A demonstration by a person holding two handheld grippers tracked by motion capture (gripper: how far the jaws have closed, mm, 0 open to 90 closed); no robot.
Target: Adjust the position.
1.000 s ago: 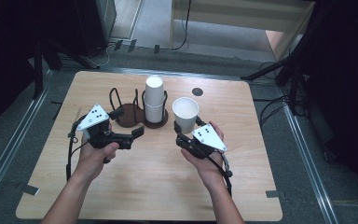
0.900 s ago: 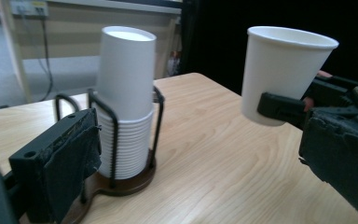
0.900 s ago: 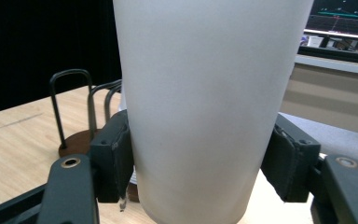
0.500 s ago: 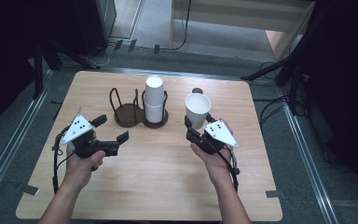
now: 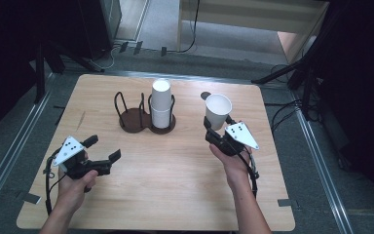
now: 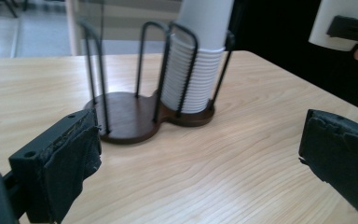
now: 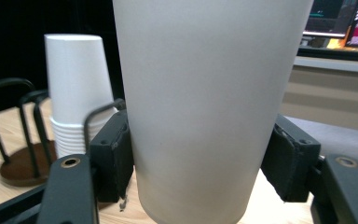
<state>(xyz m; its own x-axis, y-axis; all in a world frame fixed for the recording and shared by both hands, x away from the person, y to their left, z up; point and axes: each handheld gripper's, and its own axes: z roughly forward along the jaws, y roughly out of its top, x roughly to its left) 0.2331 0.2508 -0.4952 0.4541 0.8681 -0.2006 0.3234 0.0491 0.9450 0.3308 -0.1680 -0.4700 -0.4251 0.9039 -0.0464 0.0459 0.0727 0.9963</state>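
Grip on the paper cup (image 7: 205, 107) is the governing concern: judged from its thin white wall, the cup is light, easily crushed and fairly slick, so clamping force should stay low and the hold belongs on the lower wall, where the base stiffens it. The right gripper (image 5: 217, 134) has its two padded jaws closed on opposite sides of the cup's lower body; the cup stands upright, mouth up, above the table (image 5: 175, 185) to the right of the holder. The right forearm enters from the bottom edge and angles forward, hand wrapped around the gripper body. The left gripper (image 5: 102, 155) sits nearer the person at the left, jaws spread wide and empty, aimed toward the wire cup holder (image 5: 134, 114). Farther off, the stack of cups (image 5: 160, 103) stands inverted in the holder's right ring; the left ring is vacant.
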